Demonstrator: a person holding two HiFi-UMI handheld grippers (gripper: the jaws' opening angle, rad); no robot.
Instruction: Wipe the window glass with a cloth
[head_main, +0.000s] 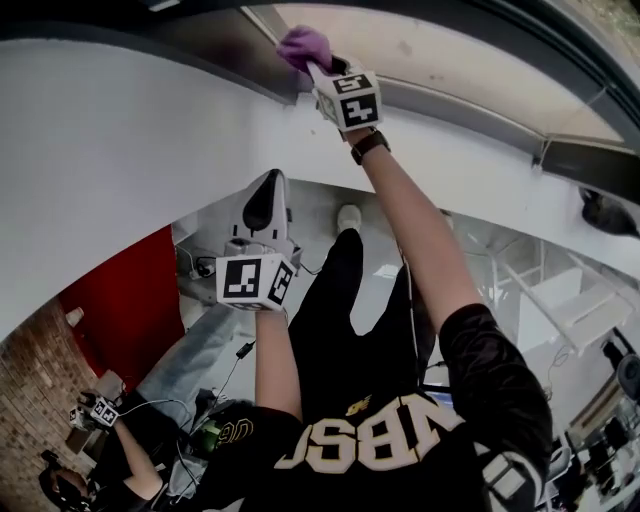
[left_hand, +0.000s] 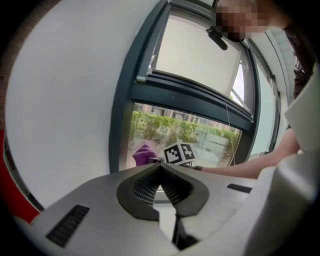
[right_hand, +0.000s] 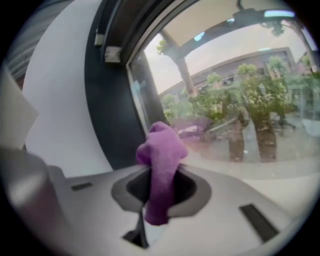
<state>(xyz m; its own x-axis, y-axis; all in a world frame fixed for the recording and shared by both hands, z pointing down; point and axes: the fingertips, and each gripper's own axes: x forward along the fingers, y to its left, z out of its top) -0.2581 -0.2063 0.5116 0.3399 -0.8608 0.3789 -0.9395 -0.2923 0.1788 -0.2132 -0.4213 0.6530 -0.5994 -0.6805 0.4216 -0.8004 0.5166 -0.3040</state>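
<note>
Cloth (right_hand: 161, 165), purple and bunched, is pinched between the jaws of the right tool (right_hand: 160, 187); its crumpled top sticks up past the jaw tips and a short tail hangs below them. The right arm is stretched out, and the cloth is at the edge of the window glass (right_hand: 240, 100), just beside the dark window frame (right_hand: 112, 110). A faint purple reflection shows in the pane close to the cloth, but it is not clear whether the fabric actually touches the glass. From the left gripper view the cloth is at the lower left corner of the lower pane, with the right tool's marker cube (left_hand: 179, 153) just beside it. A dark watch (head_main: 368, 145) sits on the right wrist.

The left tool (left_hand: 161, 172) is held back from the window, well apart from the right one, in front of the white wall (head_main: 120, 170). Its jaws are closed tip to tip with nothing between them.

Trees, bushes and a building show through the glass. A red panel (head_main: 130, 300) lies lower left in the head view.
</note>
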